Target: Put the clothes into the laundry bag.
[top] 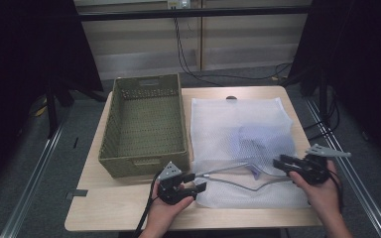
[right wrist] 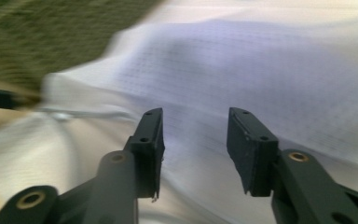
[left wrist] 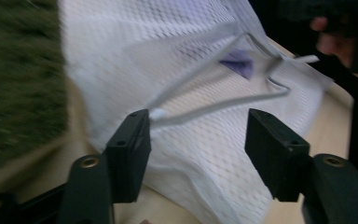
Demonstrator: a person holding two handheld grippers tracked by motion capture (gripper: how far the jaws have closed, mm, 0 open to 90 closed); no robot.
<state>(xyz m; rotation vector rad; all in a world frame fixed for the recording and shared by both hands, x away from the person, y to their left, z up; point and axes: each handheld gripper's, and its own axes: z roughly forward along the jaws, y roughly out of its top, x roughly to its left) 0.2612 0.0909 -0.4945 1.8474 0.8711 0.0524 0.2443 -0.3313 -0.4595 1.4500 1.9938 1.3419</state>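
Note:
A white mesh laundry bag [top: 240,134] lies flat on the table's right half, with a bluish-purple garment [top: 250,141] showing through it. A grey drawstring cord [top: 238,171] loops across its near part. My left gripper [top: 196,182] sits at the bag's near left corner, open; in the left gripper view the cord's end [left wrist: 161,114] lies by one jaw's tip, with nothing pinched. My right gripper [top: 283,162] hovers at the bag's right side, open, and in the right gripper view the mesh [right wrist: 261,60] lies beyond the jaws.
An olive-green perforated basket [top: 144,124] stands empty on the table's left half, close against the bag's left edge. The wooden table [top: 104,208] has bare surface along its near edge. Dark stands and cables line both sides.

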